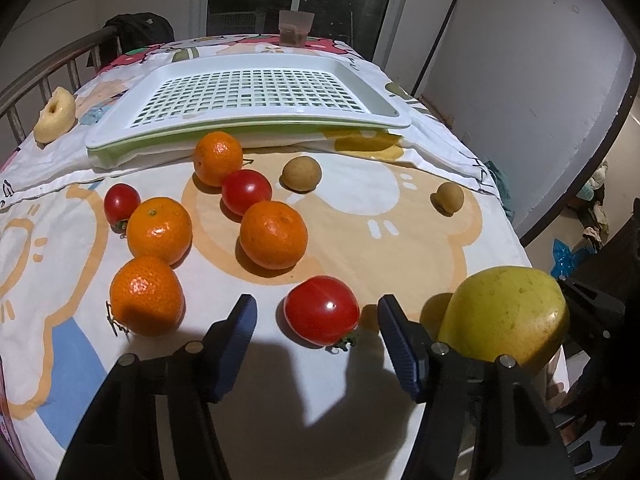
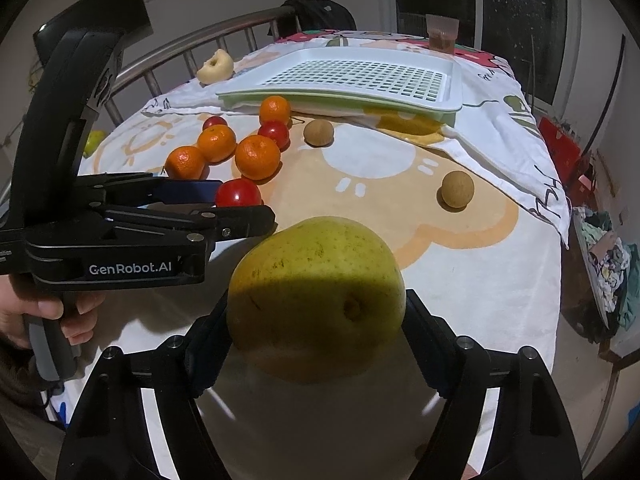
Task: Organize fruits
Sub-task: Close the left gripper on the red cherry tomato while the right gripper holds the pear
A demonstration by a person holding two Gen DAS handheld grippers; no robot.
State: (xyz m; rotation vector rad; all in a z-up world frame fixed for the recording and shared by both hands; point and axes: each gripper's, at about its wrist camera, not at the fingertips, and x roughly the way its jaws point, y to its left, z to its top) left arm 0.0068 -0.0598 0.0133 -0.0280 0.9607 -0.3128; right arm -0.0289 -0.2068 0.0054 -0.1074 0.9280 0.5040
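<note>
The right claw (image 2: 316,320) clenched the pear (image 2: 316,300) while the left claw (image 1: 316,316) stood released around the tomato (image 1: 322,316) lying between its fingers; closing gently would likely avoid bruising it before the tray (image 1: 120,136) ahead.

Bright overhead light, hard shadows, glare, fisheye-warped edges.

Yellow-green pear (image 2: 316,300), scattered tangerines (image 1: 273,234)
</note>
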